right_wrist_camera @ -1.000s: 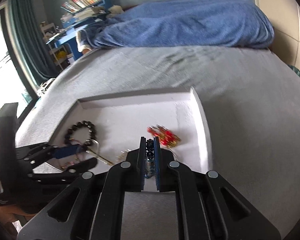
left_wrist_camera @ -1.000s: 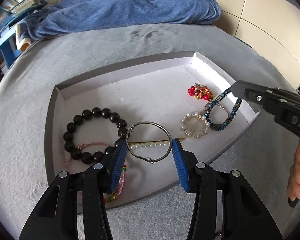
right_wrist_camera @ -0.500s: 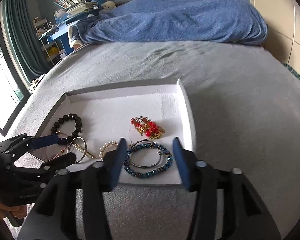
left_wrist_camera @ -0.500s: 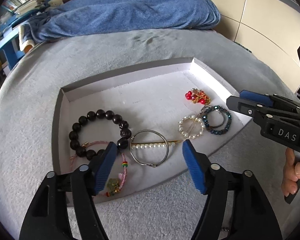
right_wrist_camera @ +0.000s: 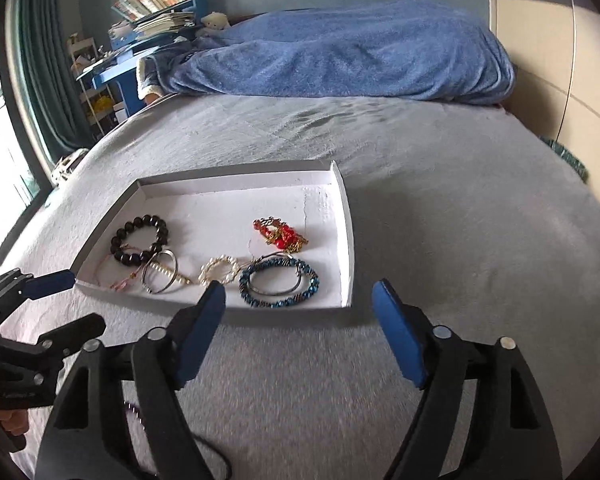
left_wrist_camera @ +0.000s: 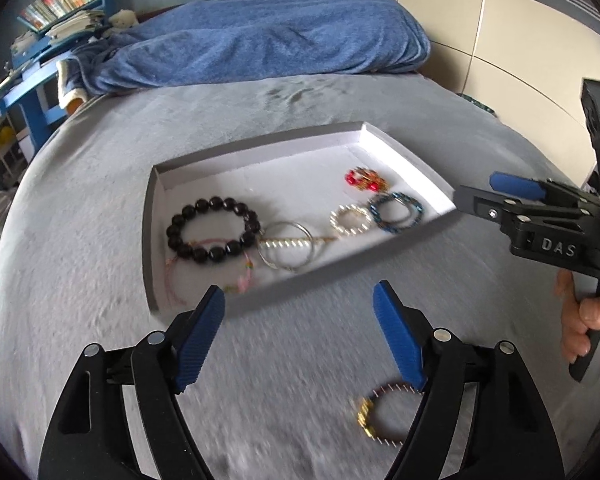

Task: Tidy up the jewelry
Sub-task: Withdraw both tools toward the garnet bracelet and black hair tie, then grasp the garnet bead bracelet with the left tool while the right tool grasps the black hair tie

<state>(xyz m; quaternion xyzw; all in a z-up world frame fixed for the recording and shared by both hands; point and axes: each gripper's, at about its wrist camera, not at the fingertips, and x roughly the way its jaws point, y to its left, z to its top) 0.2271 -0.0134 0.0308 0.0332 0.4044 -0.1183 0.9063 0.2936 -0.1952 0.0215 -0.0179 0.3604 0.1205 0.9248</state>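
A white tray (left_wrist_camera: 404, 162) (right_wrist_camera: 346, 216) lies on the grey bed. In it are a black bead bracelet (left_wrist_camera: 212, 230) (right_wrist_camera: 140, 240), a pink cord bracelet (left_wrist_camera: 180, 276), a silver bangle (left_wrist_camera: 286, 250) (right_wrist_camera: 162, 272), a pearl ring (left_wrist_camera: 350, 220) (right_wrist_camera: 220, 270), a blue beaded bracelet (left_wrist_camera: 398, 212) (right_wrist_camera: 278, 282) and a red ornament (left_wrist_camera: 362, 178) (right_wrist_camera: 280, 234). A dark bracelet with a gold clasp (left_wrist_camera: 380, 416) lies on the bed outside the tray. My left gripper (left_wrist_camera: 300, 340) is open and empty, near of the tray. My right gripper (right_wrist_camera: 298, 336) is open and empty, also near of it.
A blue blanket (left_wrist_camera: 260, 44) (right_wrist_camera: 340, 52) is heaped at the far end of the bed. A blue shelf with books (right_wrist_camera: 156, 4) stands far left. A dark cord (right_wrist_camera: 208, 456) lies on the bed under my right gripper.
The right gripper opened and let the blue beaded bracelet down into the tray. Both grippers drew back from the tray toward the near side and opened wide.
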